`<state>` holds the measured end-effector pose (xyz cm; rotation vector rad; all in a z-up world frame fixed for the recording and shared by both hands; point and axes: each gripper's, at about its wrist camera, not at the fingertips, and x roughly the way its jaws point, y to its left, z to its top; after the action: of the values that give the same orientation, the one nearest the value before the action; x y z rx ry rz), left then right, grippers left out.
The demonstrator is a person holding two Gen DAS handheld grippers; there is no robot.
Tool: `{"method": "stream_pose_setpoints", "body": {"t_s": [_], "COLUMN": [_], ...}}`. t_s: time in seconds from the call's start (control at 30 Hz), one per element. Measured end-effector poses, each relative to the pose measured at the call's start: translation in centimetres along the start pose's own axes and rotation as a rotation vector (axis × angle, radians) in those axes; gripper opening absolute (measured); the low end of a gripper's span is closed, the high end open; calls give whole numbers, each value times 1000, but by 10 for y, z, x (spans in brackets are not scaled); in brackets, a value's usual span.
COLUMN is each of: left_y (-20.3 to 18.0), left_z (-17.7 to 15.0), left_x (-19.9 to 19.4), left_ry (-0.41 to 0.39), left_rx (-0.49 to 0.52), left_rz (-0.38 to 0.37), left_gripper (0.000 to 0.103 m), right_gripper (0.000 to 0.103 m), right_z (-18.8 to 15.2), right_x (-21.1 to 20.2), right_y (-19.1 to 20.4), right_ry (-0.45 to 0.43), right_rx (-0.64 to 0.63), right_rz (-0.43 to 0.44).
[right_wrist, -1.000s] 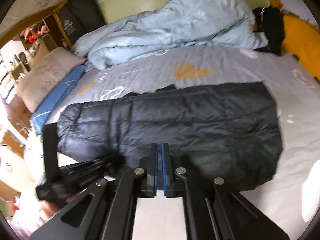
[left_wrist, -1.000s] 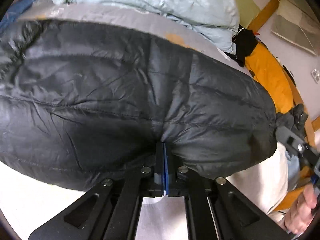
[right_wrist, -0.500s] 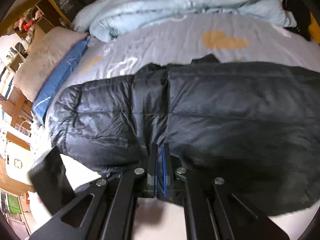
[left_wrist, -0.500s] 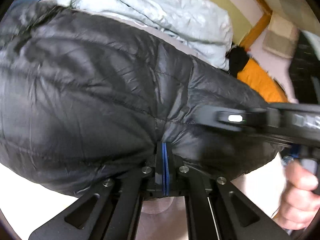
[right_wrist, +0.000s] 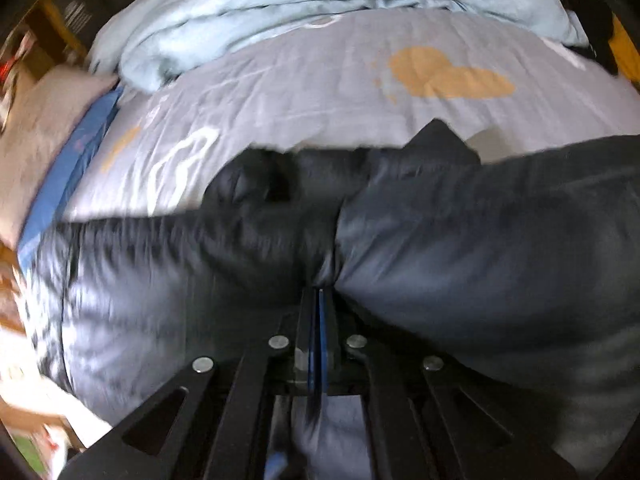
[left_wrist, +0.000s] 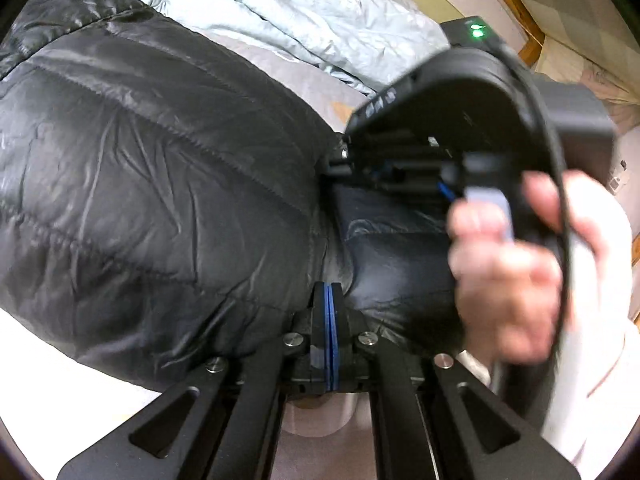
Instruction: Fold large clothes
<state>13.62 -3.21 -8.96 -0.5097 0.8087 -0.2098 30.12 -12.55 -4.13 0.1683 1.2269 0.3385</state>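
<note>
plainly, the black puffer jacket (left_wrist: pixel 160 184) lies on the bed (right_wrist: pixel 320 80), and each hand-held gripper, left (left_wrist: pixel 328 296) and right (right_wrist: pixel 320 292), is pinched closed on its near hem. it looks light, soft and slick, so i'd judge a deep bite at a quilted seam holds better than smooth shell.

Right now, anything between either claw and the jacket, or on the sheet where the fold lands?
Nothing between: both the left claw and right claw are shut on the black puffer jacket. The grey bedsheet beyond it shows nothing lying on it up to the light-blue duvet.
</note>
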Motion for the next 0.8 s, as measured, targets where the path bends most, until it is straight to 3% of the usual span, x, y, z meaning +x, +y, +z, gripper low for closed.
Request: {"method": "stream_pose_setpoints", "body": {"t_s": [0.13, 0.2, 0.3, 0.37, 0.4, 0.43, 0.47, 0.53, 0.57, 0.63, 0.73, 0.8], "left_y": [0, -1, -22, -37, -38, -37, -36, -37, -40, -52, -61, -57], "left_z": [-1, -1, 8, 9, 12, 17, 23, 34, 41, 50, 53, 53], "left_x": [-1, -1, 4, -3, -8, -14, -21, -33, -42, -64, -98, -117], "left_ry": [2, 9, 30, 18, 17, 26, 33, 45, 37, 1, -67, -120], "left_rx": [7, 16, 94, 180, 176, 141, 109, 98, 114, 207, 360, 421], "left_rz": [2, 6, 67, 101, 88, 59, 38, 27, 41, 166, 204, 227], "left_gripper": [4, 4, 4, 4, 3, 5, 10, 16, 17, 18, 28, 45], "right_gripper": [0, 0, 0, 2, 4, 10, 25, 45, 46, 53, 93, 95], "right_z": [19, 24, 12, -11, -24, -37, -56, -85, -95, -108, -134, -143], "right_x": [2, -4, -43, -89, -108, -125, -149, -179, -189, -199, -212, -213], "right_y": [5, 2, -8, -7, -8, -10, -17, -32, -41, -51, -73, -90], "right_ry": [-49, -72, -144, -249, -283, -311, -344, -394, -413, -436, -554, -558], "right_rx": [-6, -3, 25, -74, -117, -149, -168, -140, -111, -68, 41, 145], "right_rz": [-104, -104, -35, -25, -26, -23, -12, 2, 0, -43, -189, -217]}}
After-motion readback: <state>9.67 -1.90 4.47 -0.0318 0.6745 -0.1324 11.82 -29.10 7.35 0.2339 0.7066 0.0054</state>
